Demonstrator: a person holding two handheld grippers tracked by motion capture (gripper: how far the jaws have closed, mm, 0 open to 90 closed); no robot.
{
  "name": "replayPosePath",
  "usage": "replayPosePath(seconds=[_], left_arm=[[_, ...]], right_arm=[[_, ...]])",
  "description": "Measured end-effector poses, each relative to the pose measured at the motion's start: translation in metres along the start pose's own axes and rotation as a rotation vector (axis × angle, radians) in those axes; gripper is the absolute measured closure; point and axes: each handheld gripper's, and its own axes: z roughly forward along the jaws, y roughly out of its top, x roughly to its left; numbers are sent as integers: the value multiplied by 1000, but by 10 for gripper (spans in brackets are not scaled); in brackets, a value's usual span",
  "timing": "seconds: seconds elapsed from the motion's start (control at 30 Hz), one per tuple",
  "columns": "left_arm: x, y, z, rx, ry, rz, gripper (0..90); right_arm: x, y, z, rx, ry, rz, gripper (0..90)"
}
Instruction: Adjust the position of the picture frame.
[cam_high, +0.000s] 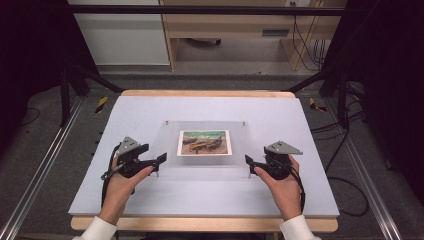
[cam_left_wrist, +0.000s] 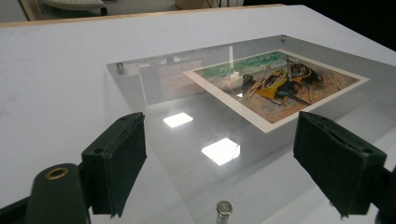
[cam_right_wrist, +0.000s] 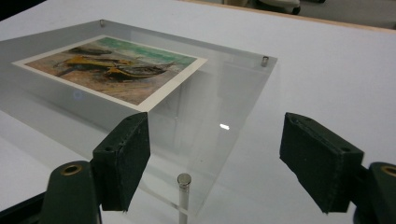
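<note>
Pale grey table (cam_high: 150, 107) with a clear acrylic picture frame (cam_high: 170, 131) (on metal standoffs) at centre

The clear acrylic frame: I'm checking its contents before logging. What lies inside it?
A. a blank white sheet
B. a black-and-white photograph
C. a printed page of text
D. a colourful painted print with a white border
D: the clear acrylic frame holds a print in greens, yellows and browns, edged by a white border.
</note>
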Motion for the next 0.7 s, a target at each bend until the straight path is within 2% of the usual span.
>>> replayPosePath(seconds=[0.23,0.4,0.5,0.6,0.7], left_arm=[[3,2,6,23,-4,-13,164],[3,0,10,29,-4,-17,166],[3,-2,11,30,-5,-31,169],[1,-4,12,36,-5,-23,172],[2,-6,13,40,2,-32,171]], right_arm=[[-3,5,9,24,13,3,229],[-7,8,16,33,21,12,258],[-9,8,20,39,33,16,292],[-9,6,23,51,52,21,299],[-9,4,26,64,80,37,291]])
